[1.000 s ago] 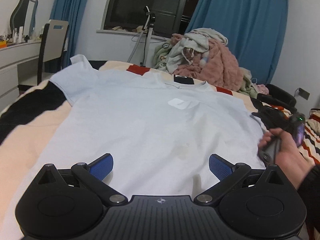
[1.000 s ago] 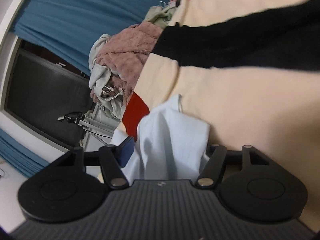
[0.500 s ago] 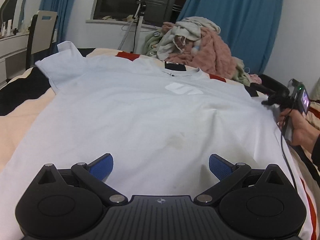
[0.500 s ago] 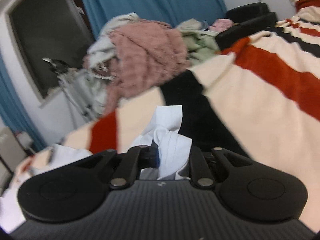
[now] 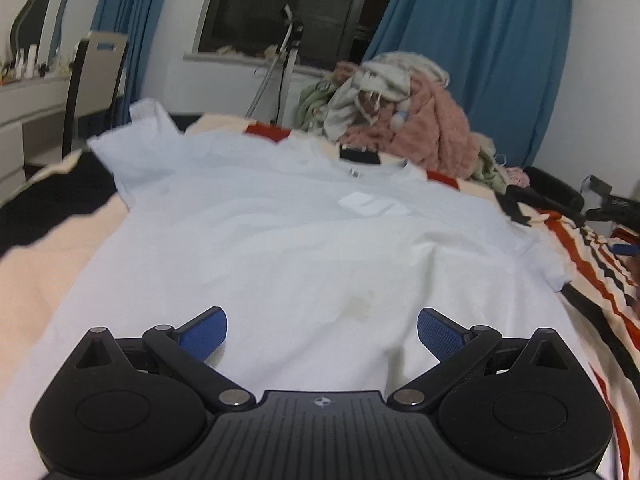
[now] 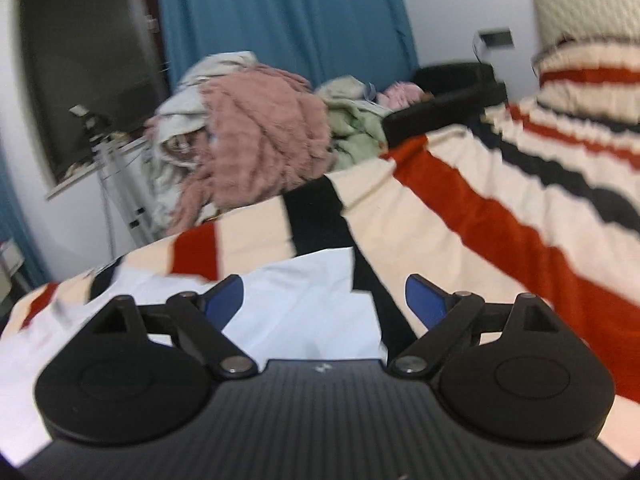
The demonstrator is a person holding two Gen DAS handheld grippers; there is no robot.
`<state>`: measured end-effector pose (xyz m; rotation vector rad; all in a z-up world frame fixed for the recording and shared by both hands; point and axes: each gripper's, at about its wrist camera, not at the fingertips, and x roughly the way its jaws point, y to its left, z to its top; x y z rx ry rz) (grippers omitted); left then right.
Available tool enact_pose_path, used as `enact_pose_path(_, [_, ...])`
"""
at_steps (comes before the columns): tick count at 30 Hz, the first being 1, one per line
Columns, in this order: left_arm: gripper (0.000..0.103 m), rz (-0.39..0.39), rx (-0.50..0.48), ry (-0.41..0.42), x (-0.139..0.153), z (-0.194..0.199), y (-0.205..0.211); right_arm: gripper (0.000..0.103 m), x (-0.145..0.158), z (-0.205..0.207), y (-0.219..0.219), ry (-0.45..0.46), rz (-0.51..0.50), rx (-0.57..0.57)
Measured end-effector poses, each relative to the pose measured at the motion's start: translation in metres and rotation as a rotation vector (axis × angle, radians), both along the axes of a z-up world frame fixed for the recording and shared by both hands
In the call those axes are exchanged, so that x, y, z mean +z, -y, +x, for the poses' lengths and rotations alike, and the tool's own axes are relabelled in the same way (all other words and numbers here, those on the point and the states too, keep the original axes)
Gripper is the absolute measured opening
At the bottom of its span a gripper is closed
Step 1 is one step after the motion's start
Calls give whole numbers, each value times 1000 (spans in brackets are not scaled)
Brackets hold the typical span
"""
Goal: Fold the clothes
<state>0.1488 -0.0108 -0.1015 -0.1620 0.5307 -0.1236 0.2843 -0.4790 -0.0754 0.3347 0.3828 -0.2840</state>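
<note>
A pale blue T-shirt (image 5: 304, 248) lies spread flat, front up, on the striped bed cover (image 5: 44, 264), collar at the far end. My left gripper (image 5: 322, 330) is open and empty, just above the shirt's near hem. My right gripper (image 6: 324, 298) is open and empty over the shirt's right sleeve (image 6: 316, 292), which lies flat on the cover (image 6: 460, 240). The right gripper's dark body (image 5: 616, 212) shows at the right edge of the left wrist view.
A heap of clothes with a pink fluffy one (image 5: 424, 120) sits at the bed's far end, also in the right wrist view (image 6: 256, 136). A chair (image 5: 96, 80) and white dresser (image 5: 24, 100) stand left. Blue curtains (image 5: 472, 52) and a dark window are behind. A striped pillow (image 6: 588, 76) lies right.
My right gripper was shut on the right sleeve and has opened, leaving it flat on the cover. The left gripper stayed open over the hem and shifted slightly.
</note>
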Motion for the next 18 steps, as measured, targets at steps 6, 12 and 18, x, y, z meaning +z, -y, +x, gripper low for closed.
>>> enact_pose_path(6, [100, 26, -50, 43, 23, -30, 6, 89, 57, -134, -74, 69, -23, 124])
enact_pose_path(12, [90, 35, -174, 11, 36, -72, 28, 89, 50, -246, -108, 139, 98, 190])
enact_pose_path(18, [59, 27, -341, -42, 39, -115, 67, 89, 47, -293, -105, 198, 104, 149])
